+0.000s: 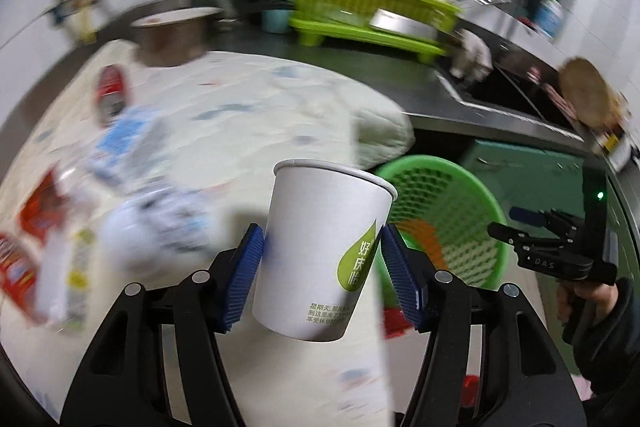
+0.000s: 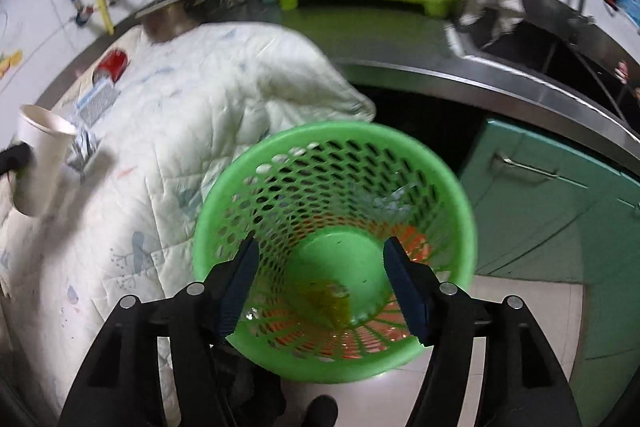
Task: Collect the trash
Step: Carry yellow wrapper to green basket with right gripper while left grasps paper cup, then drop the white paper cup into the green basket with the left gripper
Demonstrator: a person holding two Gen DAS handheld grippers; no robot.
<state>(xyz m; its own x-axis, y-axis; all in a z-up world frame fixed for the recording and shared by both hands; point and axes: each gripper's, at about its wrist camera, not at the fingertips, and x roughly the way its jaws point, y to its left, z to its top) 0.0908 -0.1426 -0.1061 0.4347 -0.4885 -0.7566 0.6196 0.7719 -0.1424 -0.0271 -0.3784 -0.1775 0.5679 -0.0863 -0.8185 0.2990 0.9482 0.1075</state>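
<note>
My left gripper (image 1: 322,259) is shut on a white paper cup (image 1: 320,251) with a green leaf logo, held upright above the quilt-covered counter; the cup also shows at the far left of the right wrist view (image 2: 40,163). A green mesh waste basket (image 1: 444,223) stands to the right of the cup, below the counter edge. My right gripper (image 2: 320,275) is open and empty, hanging over the basket (image 2: 336,251), which holds a greenish wrapper (image 2: 328,303) and clear plastic. Loose trash lies on the quilt at left: a red can (image 1: 110,93), blue-white wrappers (image 1: 128,135), a red packet (image 1: 16,271).
A white quilt (image 2: 192,115) covers the counter. Behind it stand a metal pot (image 1: 172,35), a lime dish rack (image 1: 372,11) and a steel sink (image 1: 504,91). Teal cabinet doors (image 2: 540,211) sit right of the basket. The right gripper shows at right in the left wrist view (image 1: 520,231).
</note>
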